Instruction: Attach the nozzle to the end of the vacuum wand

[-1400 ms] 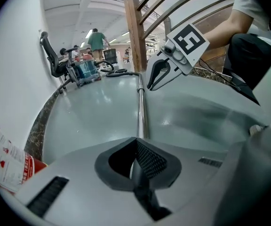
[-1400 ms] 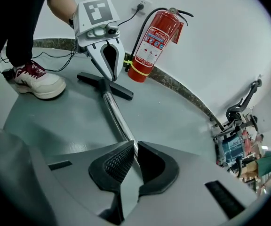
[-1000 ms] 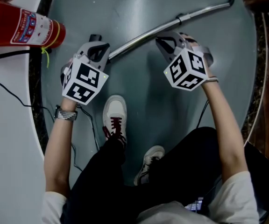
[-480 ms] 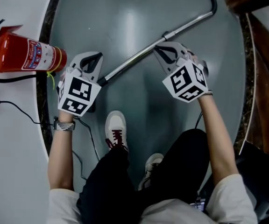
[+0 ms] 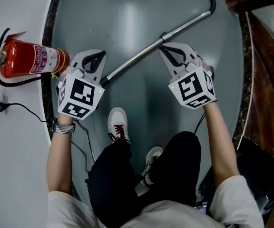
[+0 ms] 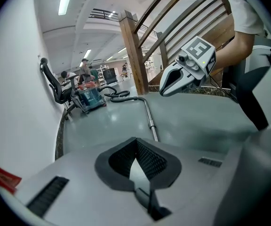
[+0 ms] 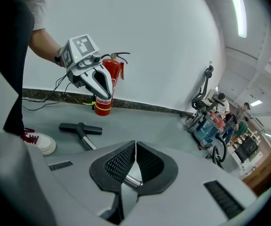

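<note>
Fingers (image 7: 119,166) of your right gripper (image 7: 135,147) are clenched on the vacuum wand (image 5: 137,56) partway along its tube, probably to steady it; your left gripper (image 6: 136,149) is pinched closed on nothing I can make out, poised near the low end where the black nozzle (image 7: 79,127) sits, seemingly already joined to the wand. No writing reads clearly; the fire extinguisher (image 5: 32,61) label is too small, and the marker cubes (image 5: 80,96) carry only square patterns.

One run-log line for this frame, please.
left gripper: shut, holding nothing | right gripper: shut on wand | nozzle: on wand's end
</note>
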The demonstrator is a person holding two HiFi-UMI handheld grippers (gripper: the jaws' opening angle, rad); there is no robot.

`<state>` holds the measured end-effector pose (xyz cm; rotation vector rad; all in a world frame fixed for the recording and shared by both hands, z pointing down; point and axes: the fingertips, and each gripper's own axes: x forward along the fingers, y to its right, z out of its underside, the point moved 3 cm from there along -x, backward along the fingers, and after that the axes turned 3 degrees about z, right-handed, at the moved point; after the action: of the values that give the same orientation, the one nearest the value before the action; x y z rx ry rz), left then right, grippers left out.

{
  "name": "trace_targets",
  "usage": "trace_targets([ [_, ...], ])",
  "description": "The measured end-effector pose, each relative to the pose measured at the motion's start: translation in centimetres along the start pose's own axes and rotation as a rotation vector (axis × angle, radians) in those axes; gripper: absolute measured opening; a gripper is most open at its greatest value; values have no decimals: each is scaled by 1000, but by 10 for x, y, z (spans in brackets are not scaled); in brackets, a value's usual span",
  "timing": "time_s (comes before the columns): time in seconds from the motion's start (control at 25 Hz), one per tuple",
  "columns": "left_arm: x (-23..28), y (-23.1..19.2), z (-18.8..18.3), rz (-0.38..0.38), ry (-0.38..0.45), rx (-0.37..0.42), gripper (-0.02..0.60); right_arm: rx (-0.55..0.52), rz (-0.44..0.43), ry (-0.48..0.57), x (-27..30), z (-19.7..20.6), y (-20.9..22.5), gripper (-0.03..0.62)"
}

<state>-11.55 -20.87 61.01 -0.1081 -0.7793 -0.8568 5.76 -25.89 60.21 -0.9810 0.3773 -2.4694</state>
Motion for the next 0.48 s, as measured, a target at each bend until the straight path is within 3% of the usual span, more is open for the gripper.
trace_targets([
  [0.24, -57, -5, -36, -7, -31, -49, 2, 105, 38, 35, -37, -56, 26, 31],
  [0.48, -128, -13, -87, 5, -51, -75, 2, 103, 8, 24, -99, -124, 42, 31],
])
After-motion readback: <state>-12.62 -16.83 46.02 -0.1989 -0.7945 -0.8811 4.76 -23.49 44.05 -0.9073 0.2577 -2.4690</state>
